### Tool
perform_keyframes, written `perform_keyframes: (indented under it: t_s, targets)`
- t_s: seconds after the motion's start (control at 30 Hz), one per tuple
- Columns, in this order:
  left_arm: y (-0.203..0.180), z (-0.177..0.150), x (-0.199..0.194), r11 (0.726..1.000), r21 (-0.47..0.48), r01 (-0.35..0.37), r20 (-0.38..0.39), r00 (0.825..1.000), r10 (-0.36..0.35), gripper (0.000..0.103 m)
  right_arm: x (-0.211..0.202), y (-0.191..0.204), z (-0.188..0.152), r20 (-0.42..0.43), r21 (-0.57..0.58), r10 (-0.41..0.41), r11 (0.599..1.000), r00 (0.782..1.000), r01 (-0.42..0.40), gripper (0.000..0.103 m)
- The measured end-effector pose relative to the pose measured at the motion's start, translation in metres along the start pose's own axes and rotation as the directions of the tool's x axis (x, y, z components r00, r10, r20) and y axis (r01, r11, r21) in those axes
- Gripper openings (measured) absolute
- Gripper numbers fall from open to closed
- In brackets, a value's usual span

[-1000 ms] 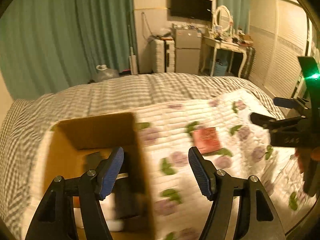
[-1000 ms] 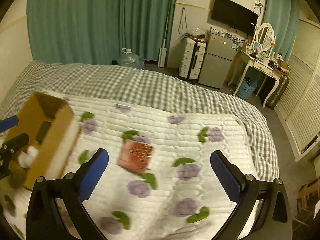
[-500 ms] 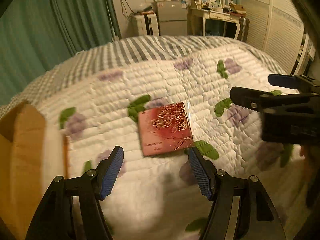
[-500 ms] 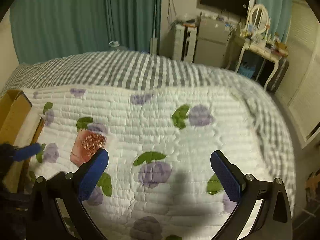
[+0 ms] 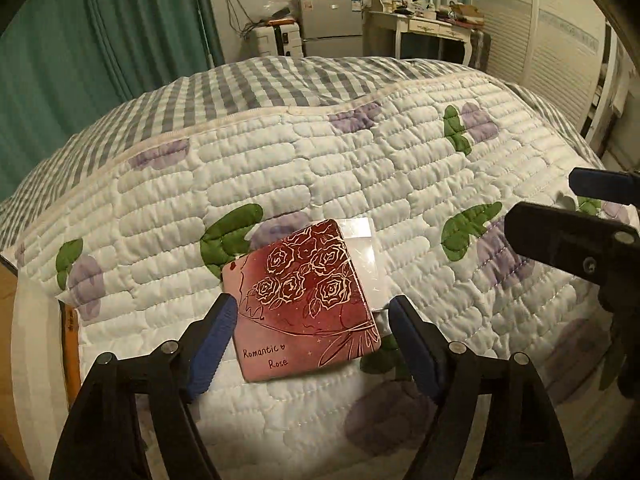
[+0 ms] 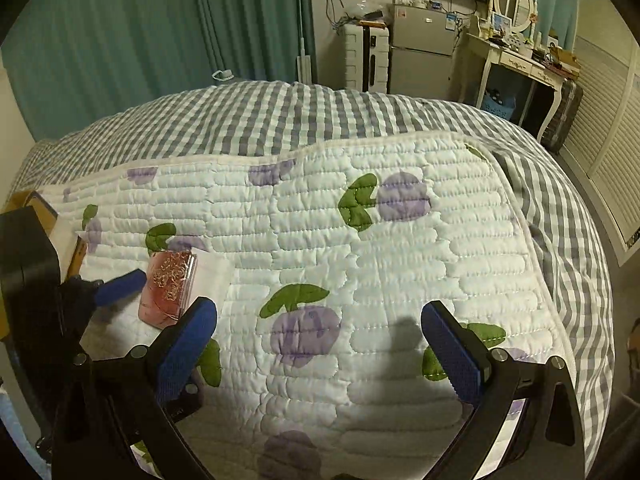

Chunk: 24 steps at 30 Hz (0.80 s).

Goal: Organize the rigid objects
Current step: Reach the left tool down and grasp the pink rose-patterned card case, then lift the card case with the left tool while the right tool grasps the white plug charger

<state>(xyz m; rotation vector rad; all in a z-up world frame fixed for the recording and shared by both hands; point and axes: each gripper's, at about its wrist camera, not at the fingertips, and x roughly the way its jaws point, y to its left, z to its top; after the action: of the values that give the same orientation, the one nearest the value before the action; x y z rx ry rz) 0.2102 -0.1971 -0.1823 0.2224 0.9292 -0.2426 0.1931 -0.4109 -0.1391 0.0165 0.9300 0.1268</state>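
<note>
A red flat box with gold roses and the words "Romantic Rose" [image 5: 304, 304] lies on the quilted bed cover [image 5: 360, 168], partly over a clear wrapper. My left gripper [image 5: 312, 344] is open with its blue pads on either side of the box's near end, not closed on it. The box also shows in the right wrist view [image 6: 168, 284], at the far left, with the left gripper beside it. My right gripper [image 6: 320, 356] is open and empty above the quilt, to the right of the box.
A cardboard box [image 5: 40, 340] sits at the left edge of the bed, also seen in the right wrist view [image 6: 44, 216]. Beyond the bed stand green curtains [image 6: 120, 40], a small fridge [image 6: 420, 52] and a white dressing table [image 6: 520, 56].
My left gripper swung from over the cardboard box to the right and down onto the red box, which now lies between its open fingers. The right gripper lowered toward the quilt.
</note>
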Motion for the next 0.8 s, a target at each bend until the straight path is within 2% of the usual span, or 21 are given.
perform_keyframes:
  t_s: [0.1,0.2,0.3,0.47,0.67,0.8]
  targets:
    - [0.007,-0.001,-0.002,1.000,-0.018,0.025,-0.010,1.000,-0.025,0.081,0.002,0.002,-0.001,-0.007,-0.008,-0.011,1.000,1.000,0.011,0.103]
    - [0.026,-0.008,0.000,0.992,-0.109,0.058,-0.076,0.995,-0.066,0.081,0.003,0.004,-0.001,-0.011,-0.014,-0.019,1.000,1.000,0.018,0.103]
    - [0.034,-0.011,0.000,0.986,-0.140,0.088,-0.070,0.993,-0.099,0.081,0.004,0.005,-0.002,-0.015,-0.021,-0.024,0.999,1.000,0.024,0.103]
    - [0.025,-0.004,0.007,0.994,-0.084,0.076,-0.078,0.993,-0.083,0.080,0.007,0.009,-0.003,-0.024,-0.036,-0.033,0.999,0.999,0.032,0.103]
    - [0.025,-0.010,-0.001,0.996,-0.051,0.078,-0.043,0.996,-0.080,0.075,0.008,0.009,-0.004,-0.026,-0.041,-0.029,0.999,0.999,0.028,0.103]
    - [0.032,-0.021,-0.021,0.996,-0.083,0.019,-0.010,1.000,-0.020,0.075,0.003,0.014,-0.004,-0.004,-0.064,-0.018,0.998,1.000,0.018,0.103]
